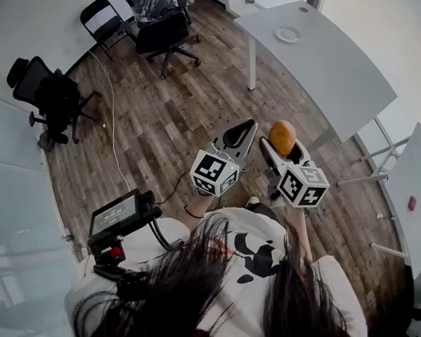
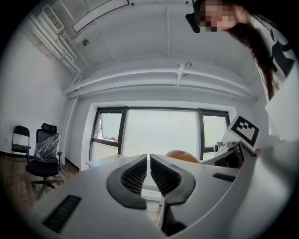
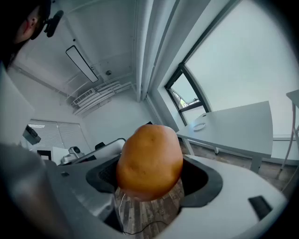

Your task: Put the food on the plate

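A round orange-brown piece of food [image 1: 282, 136] sits between the jaws of my right gripper [image 1: 282, 148], which is shut on it with the jaws spread wide. In the right gripper view the food [image 3: 149, 161] fills the gap between the black pads [image 3: 202, 182], held above the wooden floor. My left gripper [image 1: 238, 139] is just to the left at the same height, shut and holding nothing. In the left gripper view its ribbed pads [image 2: 132, 176] nearly meet, with the food [image 2: 183, 156] showing behind them. A small white plate [image 1: 288, 34] lies on the far white table [image 1: 342, 72]; the right gripper view shows the plate [image 3: 200, 126] well ahead.
Black office chairs [image 1: 165, 28] stand at the back left on the wooden floor, with a thin cable [image 1: 113, 124] running across it. A second white table [image 1: 417, 182] at the right carries a small red thing [image 1: 412, 204]. A screen device [image 1: 116, 216] hangs at the person's chest.
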Demonstrator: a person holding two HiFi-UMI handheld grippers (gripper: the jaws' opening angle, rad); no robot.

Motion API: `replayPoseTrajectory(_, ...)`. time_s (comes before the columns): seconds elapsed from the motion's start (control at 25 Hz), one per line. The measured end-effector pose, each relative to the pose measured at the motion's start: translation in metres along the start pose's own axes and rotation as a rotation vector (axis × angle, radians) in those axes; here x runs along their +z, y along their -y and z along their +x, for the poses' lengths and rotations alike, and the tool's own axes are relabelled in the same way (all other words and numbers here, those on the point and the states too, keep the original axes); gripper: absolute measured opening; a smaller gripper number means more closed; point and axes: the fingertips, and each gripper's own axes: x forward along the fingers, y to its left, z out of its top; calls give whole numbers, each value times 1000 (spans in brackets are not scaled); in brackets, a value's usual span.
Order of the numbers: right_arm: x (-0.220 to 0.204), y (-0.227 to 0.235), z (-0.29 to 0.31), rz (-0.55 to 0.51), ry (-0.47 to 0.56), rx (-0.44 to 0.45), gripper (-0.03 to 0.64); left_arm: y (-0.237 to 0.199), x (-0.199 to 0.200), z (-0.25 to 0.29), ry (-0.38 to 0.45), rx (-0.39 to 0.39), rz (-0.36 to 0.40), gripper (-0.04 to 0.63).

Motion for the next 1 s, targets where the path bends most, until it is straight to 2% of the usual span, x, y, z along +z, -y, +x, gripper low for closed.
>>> replayPoseTrajectory(0.44,-6,-7,-7,-16,20,35,373,5,-9,-6,-33,17,-11,6)
replayPoseTrajectory(1.0,-12,16,-17,0,-15,72,373,18,-25,5,-51,70,-21,6)
